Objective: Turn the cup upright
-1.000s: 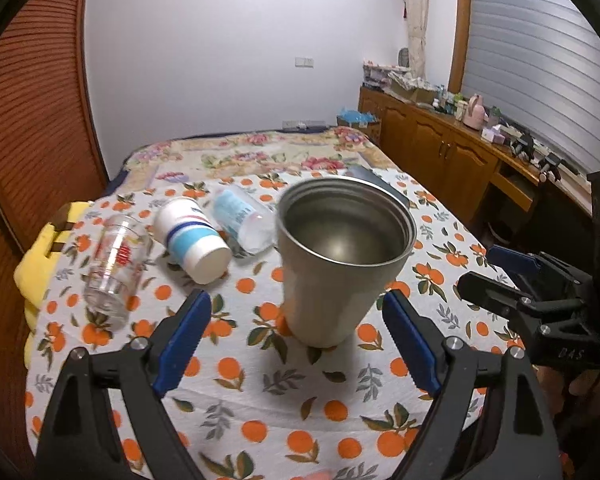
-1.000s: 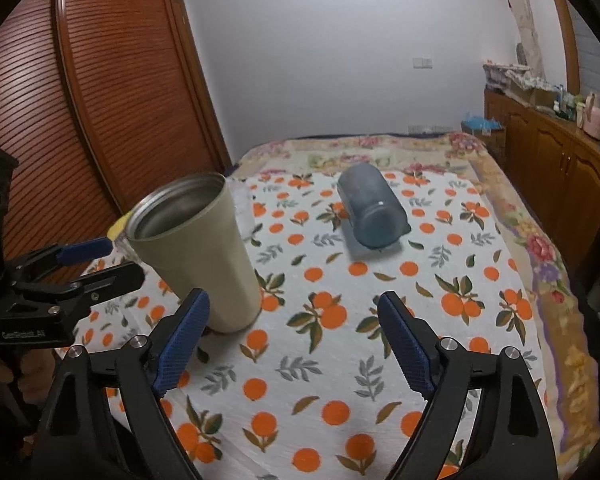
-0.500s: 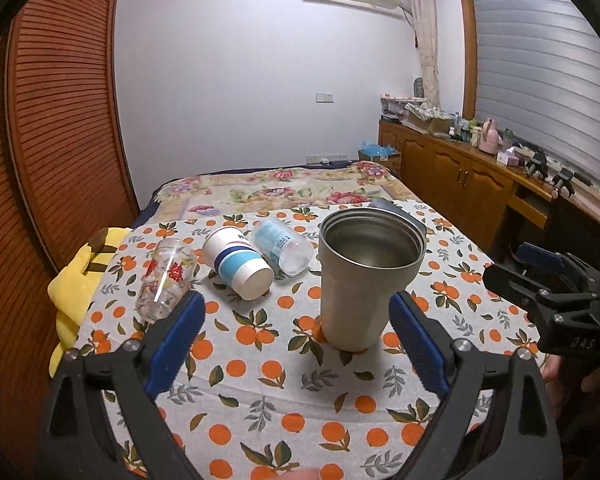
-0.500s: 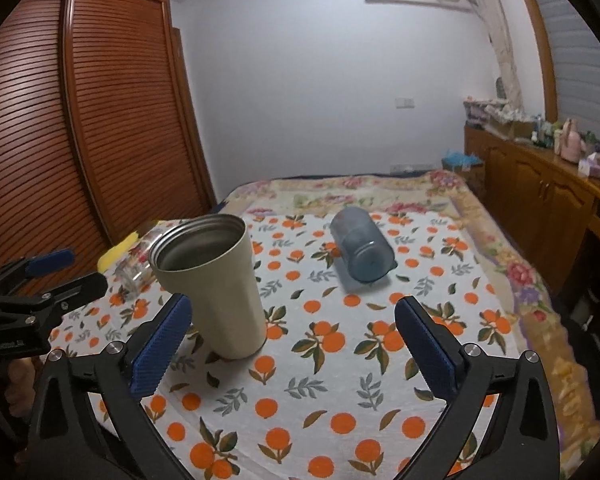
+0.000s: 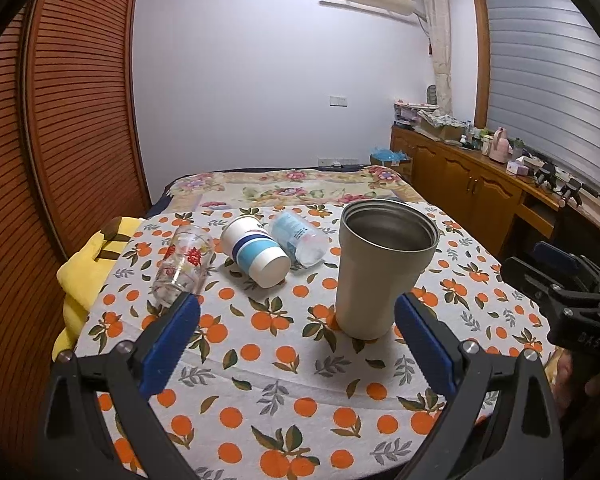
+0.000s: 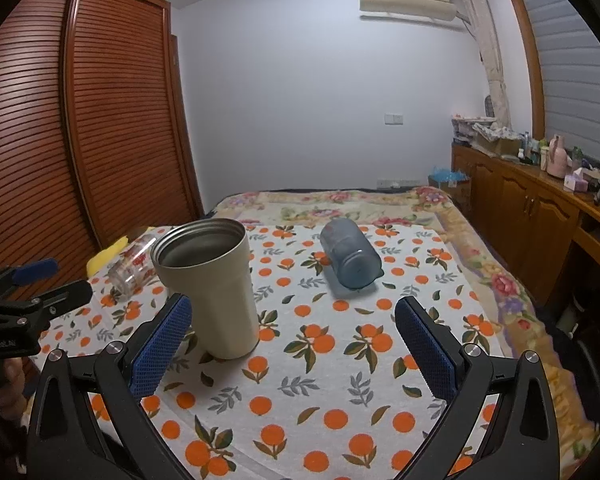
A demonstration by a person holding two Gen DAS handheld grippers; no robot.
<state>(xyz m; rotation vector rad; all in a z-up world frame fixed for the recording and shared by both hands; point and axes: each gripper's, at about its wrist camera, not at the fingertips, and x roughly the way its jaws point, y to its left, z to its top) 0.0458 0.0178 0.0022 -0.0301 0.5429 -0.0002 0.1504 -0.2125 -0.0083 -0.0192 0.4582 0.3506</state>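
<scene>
The beige metal tumbler with a steel inside (image 5: pixel 384 268) stands upright on the bench covered with a white cloth printed with oranges (image 5: pixel 284 376), its open mouth facing up. It is in the near middle of the cloth, free of both tools. For this cup the flip looks finished, so I judge the step in hand is the release and the choice of another cup.

The left tongs (image 5: pixel 296 344) are wide open and hold nothing; the tumbler base is just beyond the blue pads and nearer the right pad, not touched by either. The right tongs (image 6: pixel 292 344) are also wide open and empty, with the tumbler just beyond their left pad (image 6: pixel 160 348).

Four other cups lie on their sides. A clear glass with red print (image 5: pixel 182 264), a white paper cup with blue bands (image 5: pixel 256 250) and a clear plastic cup with a blue label (image 5: pixel 300 236) lie in a row on the left. A blue-grey translucent plastic cup (image 6: pixel 352 254) lies apart on the right side, its bottom toward the right camera.

If more cups must be turned, the next move calls for a grip across the wall of one lying cup, then a lift and a rotation until the mouth faces up. The glass may slip and needs a firm closing.
</scene>
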